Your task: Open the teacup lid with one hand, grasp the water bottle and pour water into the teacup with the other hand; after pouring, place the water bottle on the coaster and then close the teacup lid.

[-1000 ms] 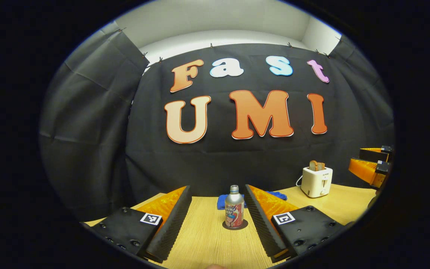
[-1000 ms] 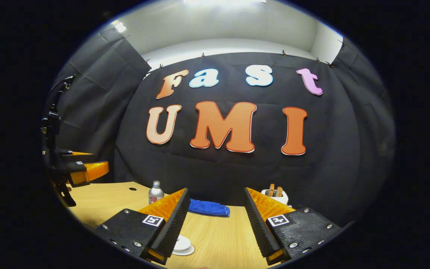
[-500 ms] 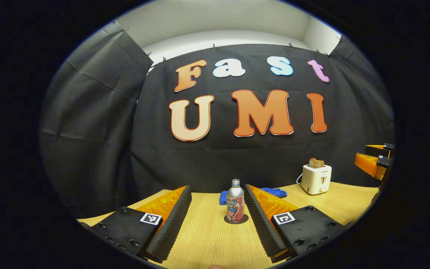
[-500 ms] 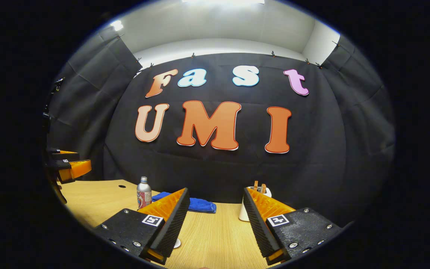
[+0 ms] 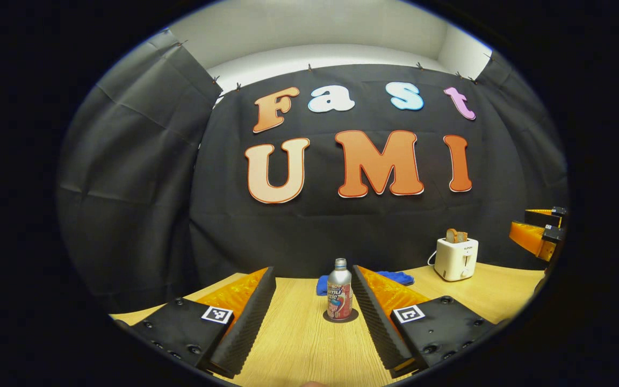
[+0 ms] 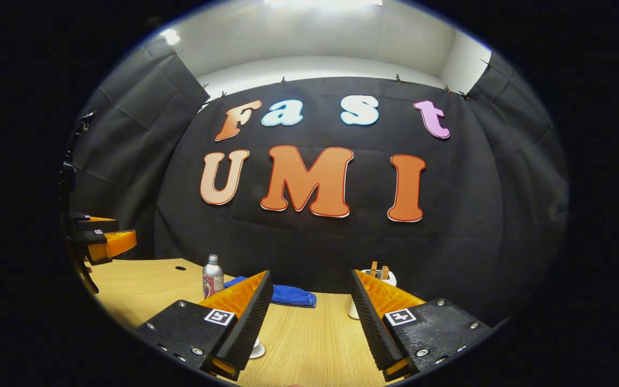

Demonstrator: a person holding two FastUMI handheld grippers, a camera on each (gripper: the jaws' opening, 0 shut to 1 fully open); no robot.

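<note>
1. Your left gripper point(image 5: 314, 279) is held level above the wooden table point(image 5: 299, 344), jaws spread wide and holding nothing. You can see it again at the left edge of the right gripper view point(image 6: 106, 242), raised over the table.
2. The water bottle point(image 5: 339, 290), a small metal bottle with a printed label, stands upright on a dark round coaster point(image 5: 340, 317). It sits ahead of your left gripper, between the lines of the two fingers but nearer the right-hand one, and touches neither. In the right gripper view the same bottle point(image 6: 213, 277) appears to the left, well apart from that gripper.
3. Your right gripper point(image 6: 312, 279) is also level over the table, jaws wide apart and empty. It shows at the far right edge of the left gripper view point(image 5: 540, 236).
4. A white rounded piece point(image 6: 256, 349) peeks out beside the left finger in the right gripper view, low on the table; it may be the teacup or its lid, but most of it is hidden.
5. A folded blue cloth point(image 6: 293, 295) lies on the table near the back wall, behind the bottle.
6. A white toaster point(image 5: 456, 259) with bread slices in its slots stands at the right rear of the table.
</note>
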